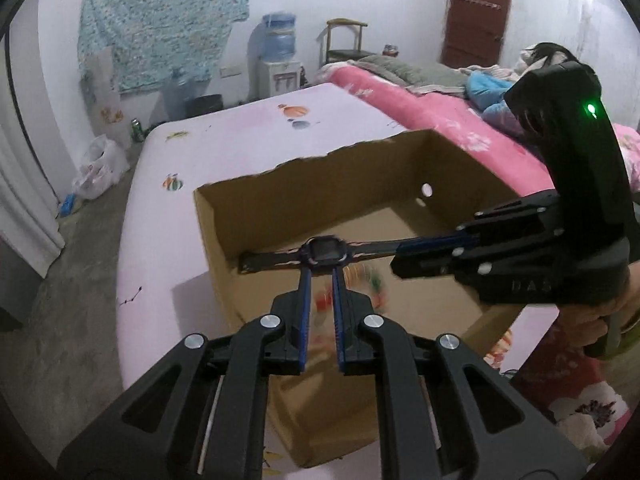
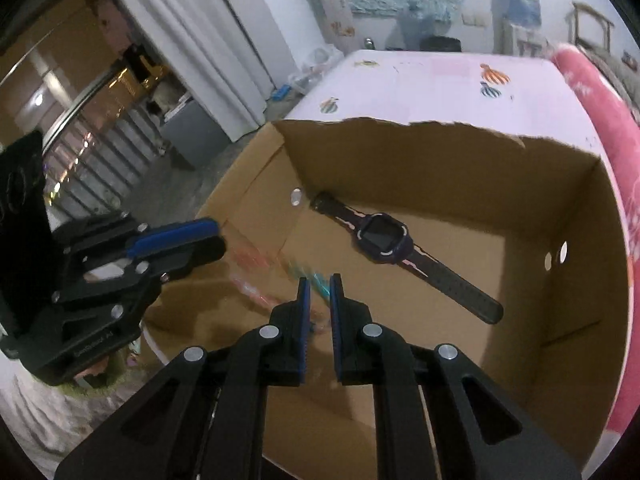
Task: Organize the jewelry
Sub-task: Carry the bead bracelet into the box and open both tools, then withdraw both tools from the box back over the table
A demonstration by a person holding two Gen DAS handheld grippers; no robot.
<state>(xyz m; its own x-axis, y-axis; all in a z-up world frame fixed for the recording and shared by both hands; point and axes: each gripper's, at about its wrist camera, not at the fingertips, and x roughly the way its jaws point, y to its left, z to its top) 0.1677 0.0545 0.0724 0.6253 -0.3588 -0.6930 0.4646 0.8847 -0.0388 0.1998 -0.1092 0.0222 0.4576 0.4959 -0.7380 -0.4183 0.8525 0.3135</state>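
A dark purple wristwatch [image 1: 322, 254] lies flat on the floor of an open cardboard box [image 1: 280, 184]; in the right wrist view the watch [image 2: 384, 236] lies diagonally in the box [image 2: 520, 360]. A blurred colourful beaded item [image 2: 316, 284] hangs between my right gripper's [image 2: 319, 280] nearly closed fingers. It also shows blurred in the left wrist view [image 1: 368, 280]. My left gripper [image 1: 321, 274] is above the box with a narrow gap between its fingers, holding nothing. The right gripper [image 1: 400, 258] reaches in from the right.
The box sits on a table with a pale pink printed cloth [image 1: 240, 128]. A bed with a pink blanket [image 1: 420, 100] is at the right. A water dispenser [image 1: 278, 60] and a wooden chair [image 1: 346, 40] stand at the back wall.
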